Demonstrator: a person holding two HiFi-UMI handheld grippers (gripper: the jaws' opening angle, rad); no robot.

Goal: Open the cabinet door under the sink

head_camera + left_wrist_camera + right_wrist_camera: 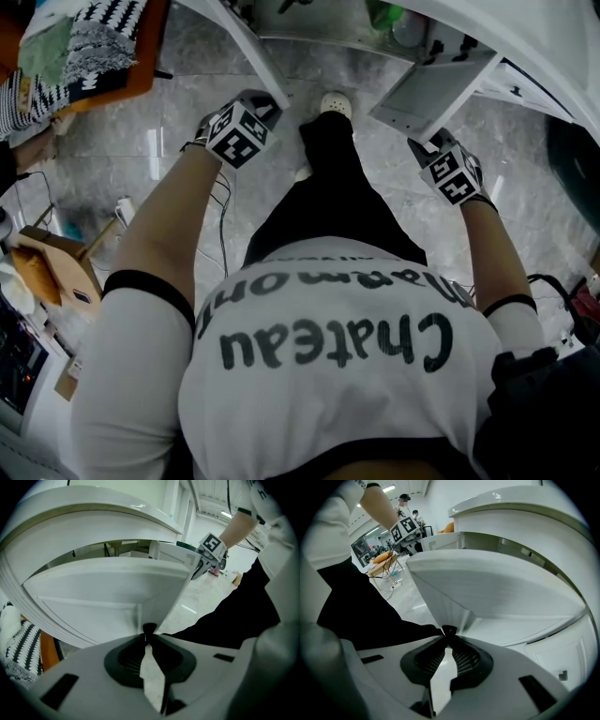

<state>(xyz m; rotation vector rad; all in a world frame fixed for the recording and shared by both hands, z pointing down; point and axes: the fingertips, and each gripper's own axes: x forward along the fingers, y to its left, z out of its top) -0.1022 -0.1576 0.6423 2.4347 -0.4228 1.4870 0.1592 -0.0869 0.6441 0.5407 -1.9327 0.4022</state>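
Note:
Two white cabinet doors stand swung out under the sink. In the head view the left door (251,52) and the right door (427,89) angle toward me. My left gripper (270,101) is shut on the left door's edge; in the left gripper view the fingertips (149,629) pinch the lower edge of that panel (108,597). My right gripper (424,142) is shut on the right door's edge, and in the right gripper view its tips (449,631) close on that panel (497,597). Each gripper view shows the other gripper, the right one (211,549) and the left one (407,529).
The sink's white rim (93,508) curves above the opening. A green bottle (384,14) stands inside the cabinet. My foot (335,101) rests on the marble floor between the doors. At left are patterned cloth (84,47), a wooden chair (56,267) and cables (220,202).

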